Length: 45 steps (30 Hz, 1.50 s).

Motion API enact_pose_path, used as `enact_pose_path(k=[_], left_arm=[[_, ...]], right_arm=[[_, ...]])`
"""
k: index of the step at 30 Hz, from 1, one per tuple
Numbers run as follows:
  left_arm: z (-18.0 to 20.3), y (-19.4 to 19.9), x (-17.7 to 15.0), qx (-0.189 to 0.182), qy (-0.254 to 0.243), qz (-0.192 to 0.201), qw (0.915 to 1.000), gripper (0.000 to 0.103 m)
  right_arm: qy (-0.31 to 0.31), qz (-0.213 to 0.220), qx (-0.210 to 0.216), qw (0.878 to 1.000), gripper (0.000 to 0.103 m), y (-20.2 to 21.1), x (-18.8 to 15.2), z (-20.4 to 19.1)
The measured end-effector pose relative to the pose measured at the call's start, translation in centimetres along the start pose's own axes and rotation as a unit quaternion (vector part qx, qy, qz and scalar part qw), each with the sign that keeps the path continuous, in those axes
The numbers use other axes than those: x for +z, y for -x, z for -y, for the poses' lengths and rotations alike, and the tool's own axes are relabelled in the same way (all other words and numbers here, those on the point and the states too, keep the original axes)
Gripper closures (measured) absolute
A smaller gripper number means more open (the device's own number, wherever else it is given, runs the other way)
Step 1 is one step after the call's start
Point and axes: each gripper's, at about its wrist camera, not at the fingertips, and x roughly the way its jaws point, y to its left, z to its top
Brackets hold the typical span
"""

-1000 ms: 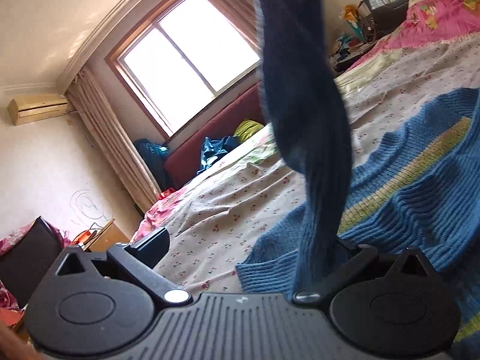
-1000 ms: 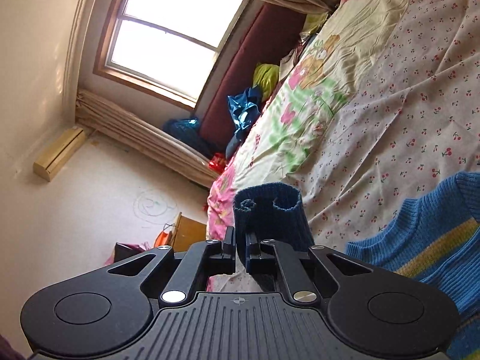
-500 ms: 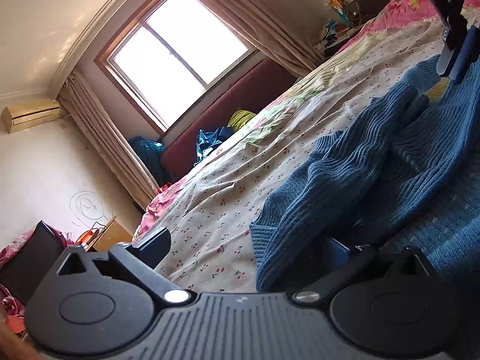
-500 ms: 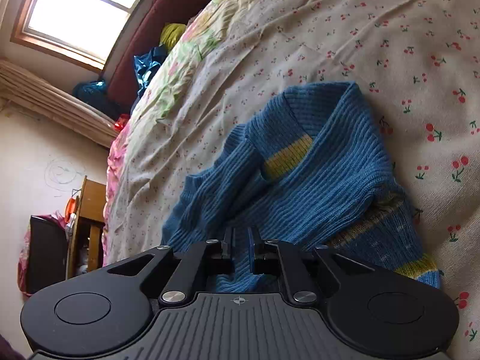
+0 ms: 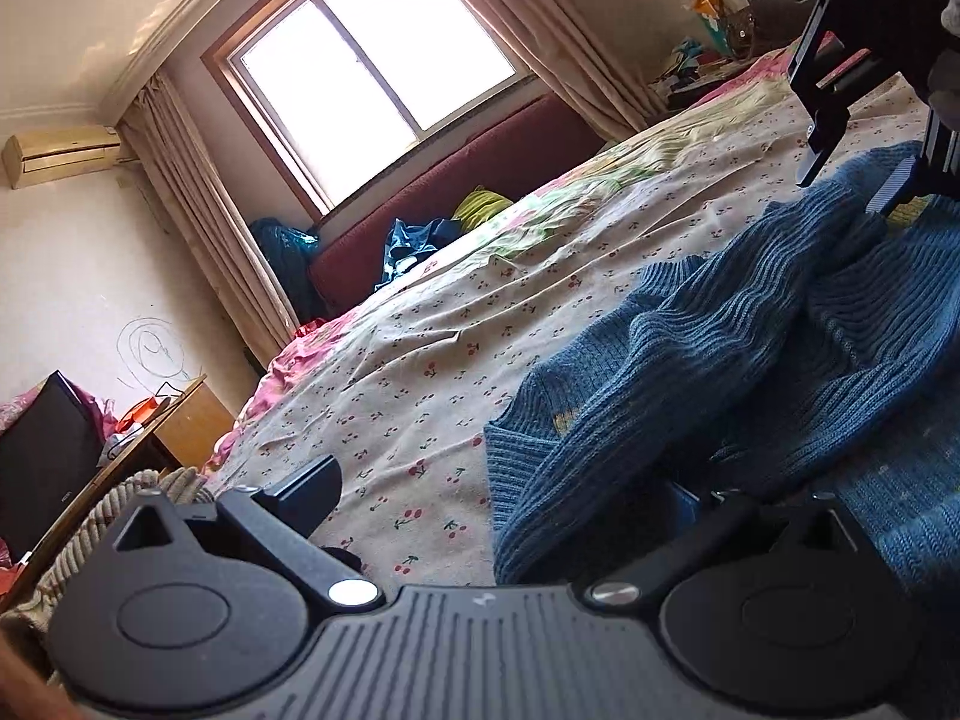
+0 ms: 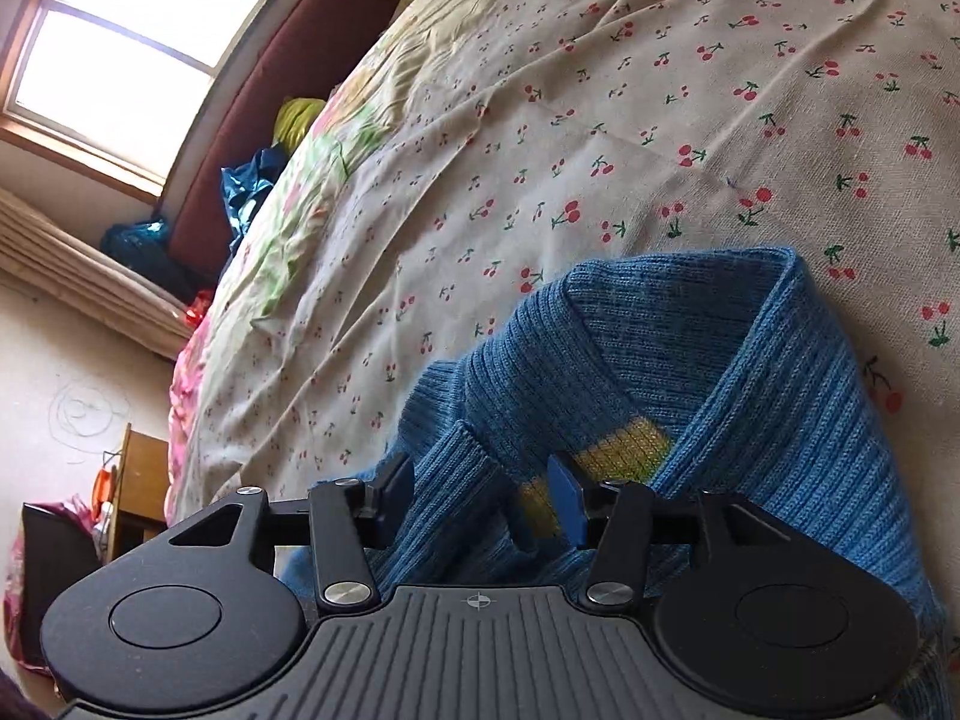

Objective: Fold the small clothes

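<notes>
**Right gripper letting go of a sleeve laid across a blue sweater**

The right gripper is opening, its fingers parted to either side of the sleeve cuff, pads apparently clear of the knit. The sweater lies bunched on the cherry-print bedsheet, directly ahead and below. The left gripper stands wide, one finger buried under the knit; the sleeve runs away from it towards the right gripper.

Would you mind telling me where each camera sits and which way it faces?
Left wrist: on the left gripper, low over the bed, facing the window; its spread fingers and the right gripper show.
Right wrist: on the right gripper, angled down at the blue sweater; jaws opening.
Shared: sweater, bed, window.
</notes>
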Motion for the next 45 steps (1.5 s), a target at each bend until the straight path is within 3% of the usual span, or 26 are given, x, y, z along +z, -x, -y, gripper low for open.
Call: enact_pose_path(k=[2, 4, 7, 10, 17, 22, 24, 26, 29, 32, 34, 37, 42, 45], left_arm=[[0.1, 0.1, 0.0, -0.001, 0.001, -0.002, 1.0, 0.0], [0.1, 0.1, 0.0, -0.001, 0.003, -0.003, 1.0, 0.0], [0.1, 0.1, 0.0, -0.001, 0.004, -0.004, 1.0, 0.0], [0.1, 0.1, 0.1, 0.0, 0.003, -0.003, 1.0, 0.0], [-0.7, 0.2, 0.9, 0.014, 0.01, 0.003, 0.9998, 0.0], [-3.0, 1.1, 2.8, 0.035, 0.047, 0.024, 0.998, 0.0], [-3.7, 1.7, 3.3, 0.027, 0.065, 0.028, 0.9971, 0.0], [-3.7, 2.3, 3.2, 0.015, 0.07, 0.03, 0.997, 0.0], [-2.2, 2.9, 1.8, -0.002, 0.039, 0.021, 0.999, 0.0], [-0.3, 3.1, 0.3, -0.036, -0.005, -0.007, 0.9993, 0.0], [0.3, 4.0, 0.0, -0.048, -0.027, -0.003, 0.9985, 0.0], [0.4, 5.1, 0.4, -0.04, -0.052, 0.017, 0.9977, 0.0], [0.3, 4.8, 1.2, -0.036, -0.061, 0.024, 0.9972, 0.0], [0.1, 4.3, 1.9, -0.031, -0.057, 0.03, 0.9975, 0.0]], right_arm=[[0.009, 0.002, 0.005, 1.0, 0.055, -0.2, 0.0, -0.4], [0.016, -0.002, 0.007, 1.0, 0.071, -0.3, 0.1, -0.9], [0.022, -0.01, 0.004, 1.0, 0.086, -0.1, 0.2, -1.3], [0.03, -0.003, 0.0, 1.0, 0.096, 0.7, 0.2, -1.5], [0.048, 0.003, 0.036, 0.998, 0.097, 2.3, 1.2, -3.7], [0.058, 0.01, 0.137, 0.989, 0.097, 5.9, 1.8, -7.4], [0.075, 0.026, 0.181, 0.98, 0.098, 8.6, 1.9, -8.9], [0.093, 0.04, 0.196, 0.975, 0.098, 11.0, 1.5, -9.0], [0.098, 0.053, 0.156, 0.981, 0.098, 13.1, 0.7, -6.3], [0.098, 0.057, 0.031, 0.993, 0.098, 11.9, -0.4, -0.3], [0.053, 0.012, -0.036, 0.998, 0.097, 9.7, -0.9, 3.9], [0.008, -0.002, -0.027, 1.0, 0.098, 9.0, -2.0, 7.2], [0.029, 0.01, -0.005, 1.0, 0.098, 9.6, -1.9, 5.7], [0.018, 0.008, 0.031, 0.999, 0.098, 9.9, -0.7, 4.1]])
